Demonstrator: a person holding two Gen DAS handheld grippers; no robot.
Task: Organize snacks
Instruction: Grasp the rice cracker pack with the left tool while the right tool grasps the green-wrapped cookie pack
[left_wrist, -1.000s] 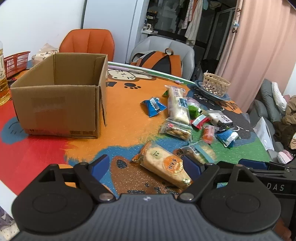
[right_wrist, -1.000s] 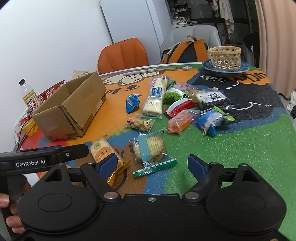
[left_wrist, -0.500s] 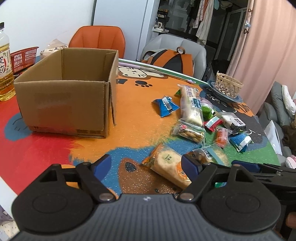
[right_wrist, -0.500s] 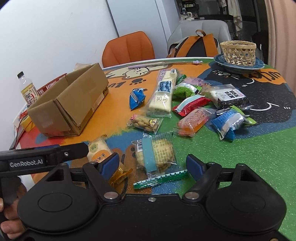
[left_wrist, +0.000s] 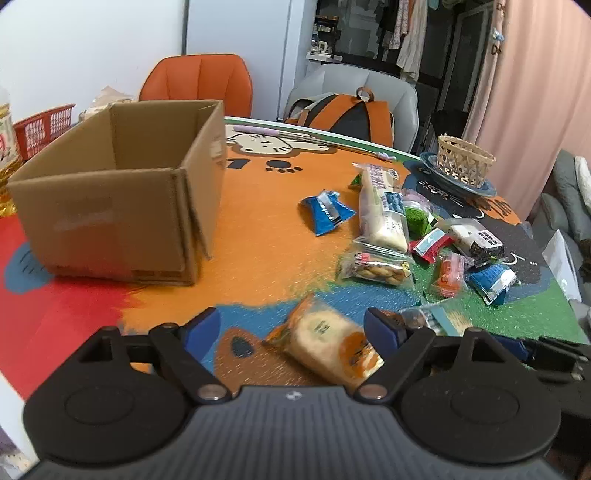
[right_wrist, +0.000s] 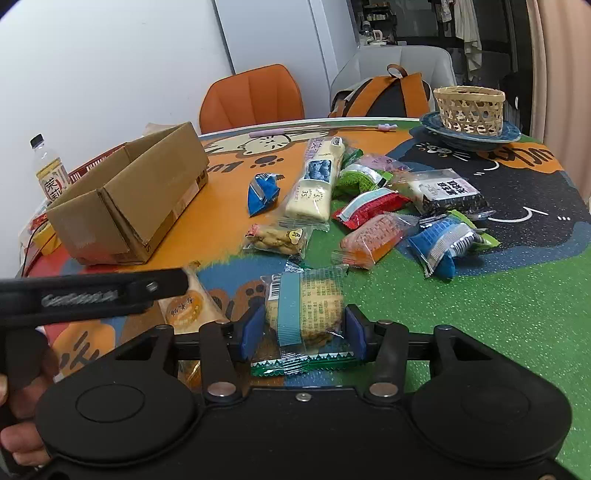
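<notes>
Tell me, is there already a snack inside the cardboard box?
No, the left wrist view looks into the open cardboard box and shows only bare inner walls, while the snacks lie on the table.

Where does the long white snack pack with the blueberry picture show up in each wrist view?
Left wrist: the blueberry pack lies right of centre, lengthwise away from the camera, right of the small blue packet.
Right wrist: the pack sits at upper centre, again right of the blue packet.
Shared landmark: the cardboard box stands to the left of both in each view.
</notes>
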